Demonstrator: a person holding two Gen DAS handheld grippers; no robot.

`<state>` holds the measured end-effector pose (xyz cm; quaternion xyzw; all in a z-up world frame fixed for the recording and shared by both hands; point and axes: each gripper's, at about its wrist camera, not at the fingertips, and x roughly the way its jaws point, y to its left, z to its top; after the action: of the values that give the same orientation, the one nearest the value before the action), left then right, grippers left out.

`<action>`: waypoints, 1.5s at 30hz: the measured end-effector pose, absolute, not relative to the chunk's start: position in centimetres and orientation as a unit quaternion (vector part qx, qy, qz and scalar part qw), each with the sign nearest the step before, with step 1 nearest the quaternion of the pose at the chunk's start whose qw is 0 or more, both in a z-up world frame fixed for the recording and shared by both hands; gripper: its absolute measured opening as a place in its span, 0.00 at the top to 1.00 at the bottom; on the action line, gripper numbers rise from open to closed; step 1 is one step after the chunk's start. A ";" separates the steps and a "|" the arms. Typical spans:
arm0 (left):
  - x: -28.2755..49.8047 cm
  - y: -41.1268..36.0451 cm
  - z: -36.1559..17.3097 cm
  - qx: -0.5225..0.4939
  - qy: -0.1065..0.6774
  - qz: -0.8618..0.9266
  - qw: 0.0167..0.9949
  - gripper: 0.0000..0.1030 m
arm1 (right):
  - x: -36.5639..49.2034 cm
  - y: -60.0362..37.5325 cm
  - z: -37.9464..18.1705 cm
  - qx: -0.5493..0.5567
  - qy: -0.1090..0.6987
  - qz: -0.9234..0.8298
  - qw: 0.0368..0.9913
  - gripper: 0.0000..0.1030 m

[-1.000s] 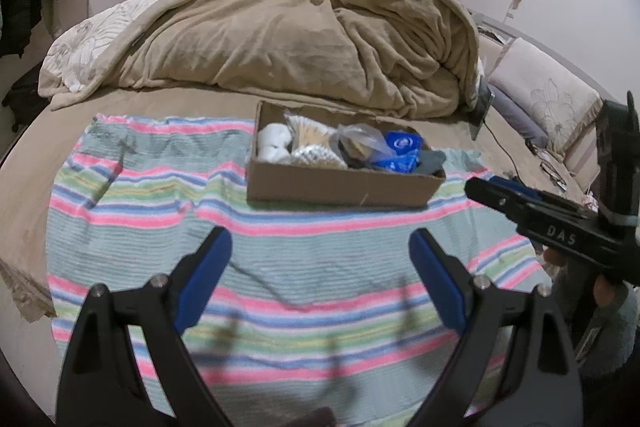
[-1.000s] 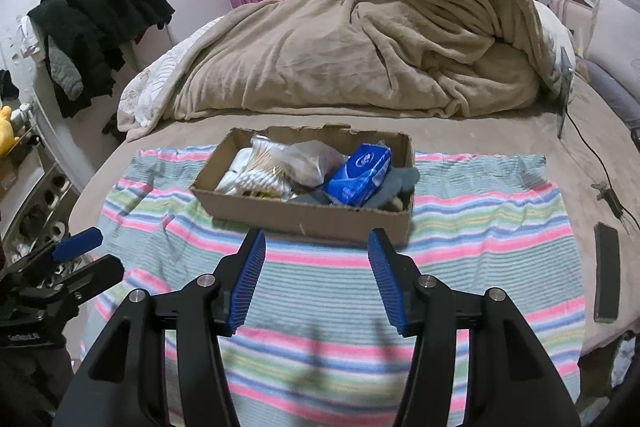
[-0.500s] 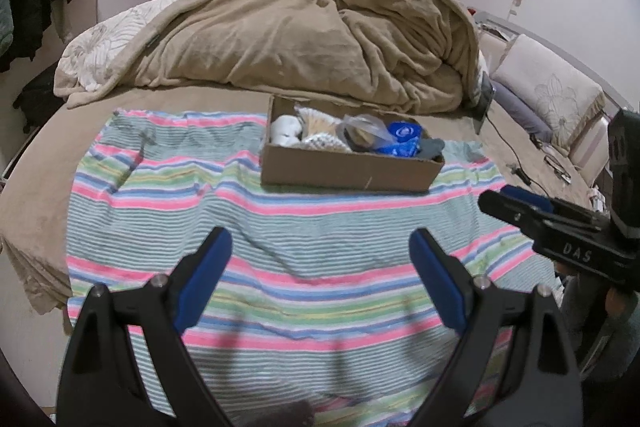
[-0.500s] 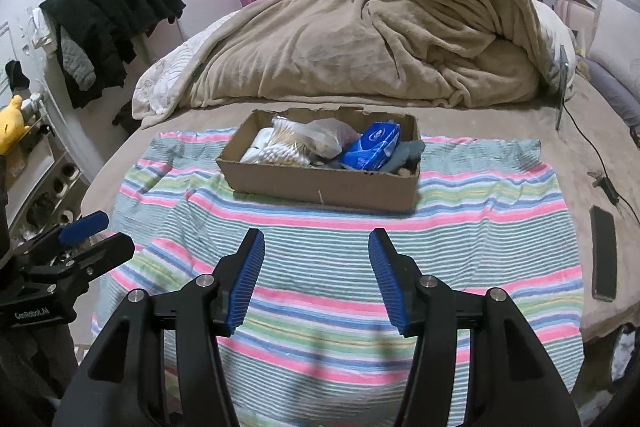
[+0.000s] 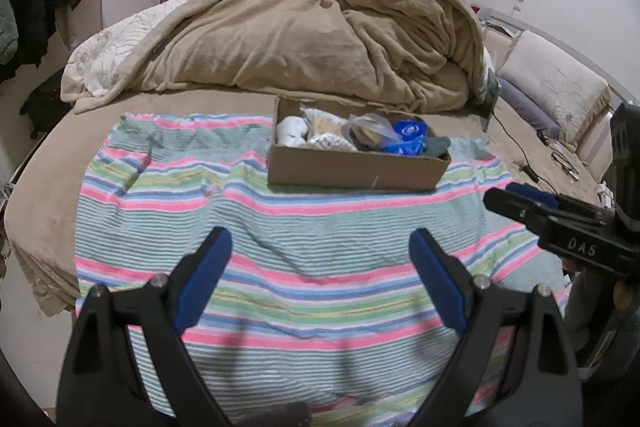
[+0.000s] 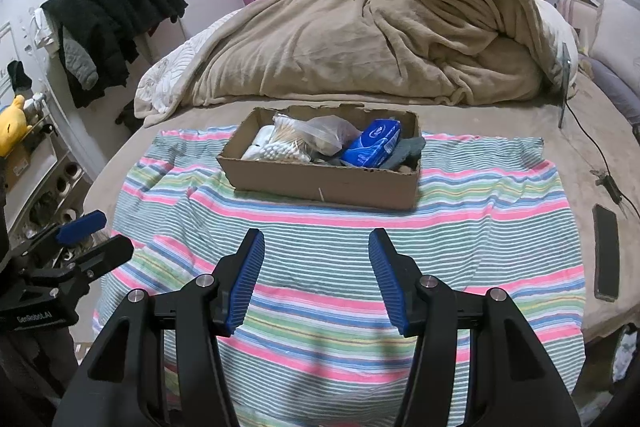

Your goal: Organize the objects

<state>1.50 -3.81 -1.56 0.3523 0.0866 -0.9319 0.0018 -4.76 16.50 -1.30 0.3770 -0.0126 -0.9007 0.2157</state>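
A cardboard box (image 5: 352,173) (image 6: 320,183) sits on a striped cloth (image 5: 280,235) (image 6: 460,227) on the bed. In it lie a blue tissue pack (image 6: 374,143) (image 5: 406,139), a bag of cotton swabs (image 6: 288,143), a clear plastic bag (image 6: 324,131), a white item (image 5: 292,133) and a grey cloth (image 6: 408,149). My left gripper (image 5: 320,267) is open and empty, well short of the box. My right gripper (image 6: 316,267) is open and empty, also short of the box; it shows at the right of the left wrist view (image 5: 520,199).
A bunched tan blanket (image 5: 300,39) (image 6: 380,35) lies behind the box. A black phone (image 6: 606,253) and a cable (image 6: 600,163) lie on the bed at right. Pillows (image 5: 556,83) are at far right. Dark clothes (image 6: 112,11) hang at left.
Both grippers have pulled back from the box, which now looks smaller and farther. More of the striped cloth and bed shows. Both jaws stay open.
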 end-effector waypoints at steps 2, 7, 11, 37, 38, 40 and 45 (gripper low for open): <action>1.5 -3.8 -1.4 0.350 0.084 -0.933 0.004 0.11 | -4.9 16.5 -1.3 0.379 -0.012 -0.900 0.217 0.44; 1.3 -3.8 -1.4 0.350 0.081 -0.933 0.001 0.11 | -5.1 16.5 -1.4 0.380 -0.012 -0.898 0.220 0.44; 1.2 -3.9 -1.4 0.351 0.084 -0.933 -0.001 0.11 | -5.1 16.5 -1.4 0.380 -0.012 -0.899 0.219 0.44; 0.3 -4.2 -1.9 0.355 0.094 -0.930 0.004 0.11 | -6.3 16.0 -2.0 0.392 -0.011 -0.892 0.225 0.44; 0.3 -4.2 -1.9 0.355 0.095 -0.930 0.004 0.11 | -6.3 16.0 -2.1 0.391 -0.011 -0.892 0.226 0.44; 0.2 -4.2 -2.1 0.357 0.095 -0.929 0.003 0.11 | -6.4 15.9 -2.1 0.392 -0.011 -0.892 0.225 0.44; -0.2 -4.4 -2.2 0.360 0.095 -0.928 0.004 0.11 | -6.7 15.9 -2.4 0.396 -0.010 -0.890 0.226 0.44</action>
<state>-0.19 -4.39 -2.25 0.3601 0.0954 -0.9280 0.0040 -6.73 15.91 -2.41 0.3962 -0.0105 -0.8900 0.2255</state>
